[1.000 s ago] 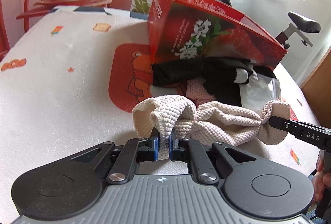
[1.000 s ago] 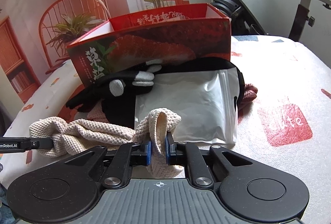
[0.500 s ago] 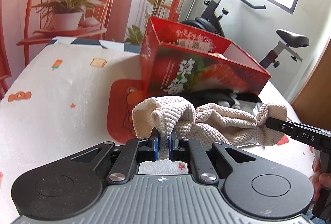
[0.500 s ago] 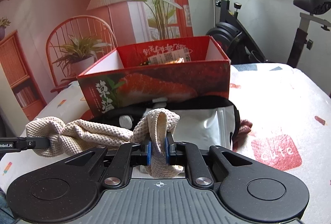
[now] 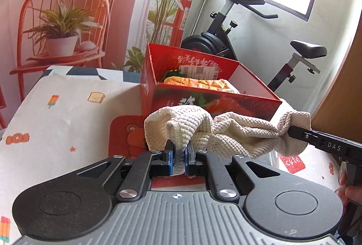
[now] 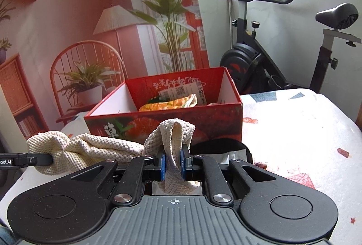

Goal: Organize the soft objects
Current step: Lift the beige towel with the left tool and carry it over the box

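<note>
A cream knitted cloth [image 5: 235, 132] hangs stretched between both grippers, lifted in front of an open red box [image 5: 203, 100]. My left gripper [image 5: 179, 154] is shut on its left end. My right gripper [image 6: 173, 161] is shut on its right end [image 6: 174, 132]; its finger also shows in the left wrist view [image 5: 321, 143]. The left gripper's finger shows in the right wrist view [image 6: 29, 160]. The cloth [image 6: 90, 147] sags a little between them. The red box [image 6: 172, 118] holds an orange-yellow soft item [image 6: 169, 104] and a labelled packet [image 6: 181, 91].
A white patterned tablecloth [image 5: 58, 122] covers the table. A black item and a clear plastic bag [image 6: 228, 154] lie in front of the box, mostly hidden. An exercise bike [image 6: 271, 64] stands behind the table. A printed room backdrop is at the back left.
Both grippers have risen with the cream cloth, lifting it off the table to about the height of the box's rim. The box's inside has come into view.
</note>
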Action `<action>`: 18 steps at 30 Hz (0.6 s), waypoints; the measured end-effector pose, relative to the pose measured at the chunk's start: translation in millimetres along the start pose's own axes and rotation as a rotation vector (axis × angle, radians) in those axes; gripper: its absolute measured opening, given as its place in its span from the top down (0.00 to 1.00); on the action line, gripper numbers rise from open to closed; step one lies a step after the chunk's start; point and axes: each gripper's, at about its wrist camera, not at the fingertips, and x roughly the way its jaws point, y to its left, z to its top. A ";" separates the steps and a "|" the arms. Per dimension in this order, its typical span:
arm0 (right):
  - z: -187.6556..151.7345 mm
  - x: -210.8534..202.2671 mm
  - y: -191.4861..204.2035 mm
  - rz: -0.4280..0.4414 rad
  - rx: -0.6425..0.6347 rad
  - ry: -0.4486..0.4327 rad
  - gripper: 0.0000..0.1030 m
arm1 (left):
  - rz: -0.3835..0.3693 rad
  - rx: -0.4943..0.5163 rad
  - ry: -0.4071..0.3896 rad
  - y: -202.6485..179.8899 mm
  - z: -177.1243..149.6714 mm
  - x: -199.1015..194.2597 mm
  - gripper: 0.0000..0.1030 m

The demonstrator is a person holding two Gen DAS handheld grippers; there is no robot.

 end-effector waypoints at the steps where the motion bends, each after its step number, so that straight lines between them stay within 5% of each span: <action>1: 1.7 -0.4 -0.9 0.000 0.003 -0.004 0.89 | -0.004 -0.002 0.000 0.6 1.6 0.3 0.90; 18: 77.1 19.6 -18.4 -0.014 -0.003 -0.085 0.89 | -0.023 0.023 -0.085 -14.3 68.9 17.4 0.90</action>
